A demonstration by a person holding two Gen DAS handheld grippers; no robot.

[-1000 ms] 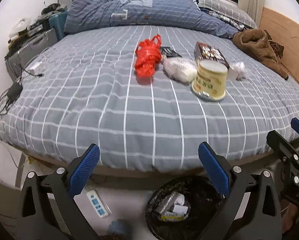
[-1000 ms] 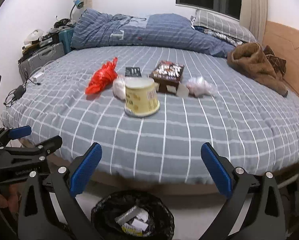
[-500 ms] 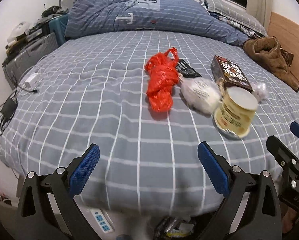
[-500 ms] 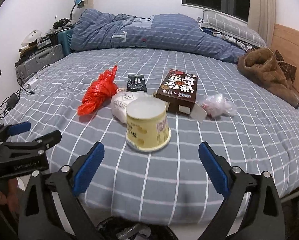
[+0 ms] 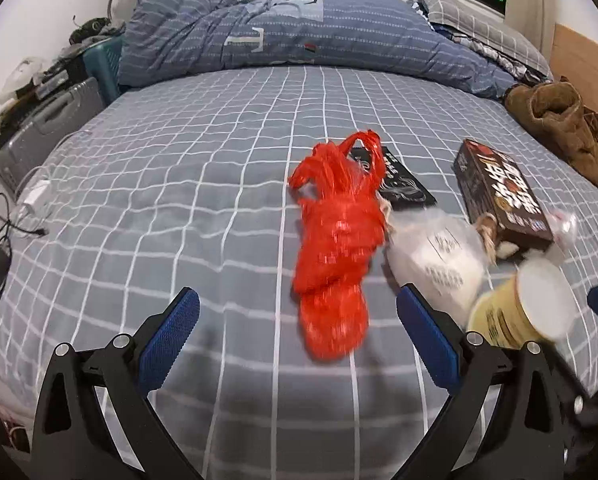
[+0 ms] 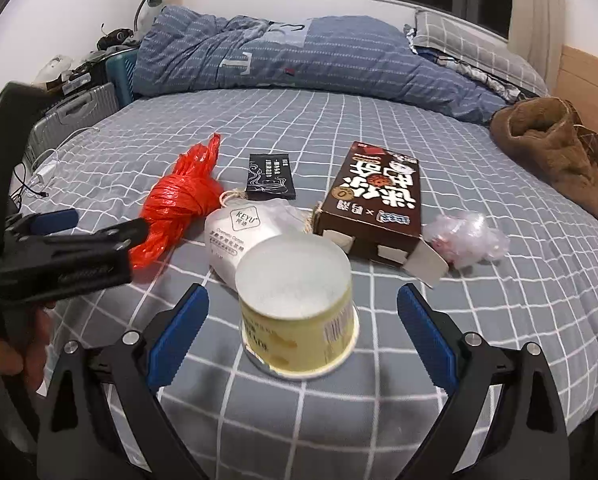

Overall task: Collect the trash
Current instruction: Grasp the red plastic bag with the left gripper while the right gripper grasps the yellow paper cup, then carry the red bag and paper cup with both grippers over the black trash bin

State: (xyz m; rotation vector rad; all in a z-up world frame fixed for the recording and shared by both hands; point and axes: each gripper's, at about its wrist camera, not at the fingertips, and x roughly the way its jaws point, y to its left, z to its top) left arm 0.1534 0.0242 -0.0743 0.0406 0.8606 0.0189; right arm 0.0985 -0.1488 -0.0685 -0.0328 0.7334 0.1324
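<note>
Both claws spread, empty: left claw (image 5: 297, 328) around a crumpled red bag (image 5: 337, 248), right claw (image 6: 303, 330) around an upturned yellow cup (image 6: 299, 304) on the bed (image 6: 499, 300)

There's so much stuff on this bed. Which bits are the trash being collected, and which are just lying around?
Trash to collect:
red plastic bag
yellow cup
white pouch
brown carton
black packet
crumpled clear wrapper

Just lying about:
blue duvet
brown garment
suitcase
charger cables
</note>
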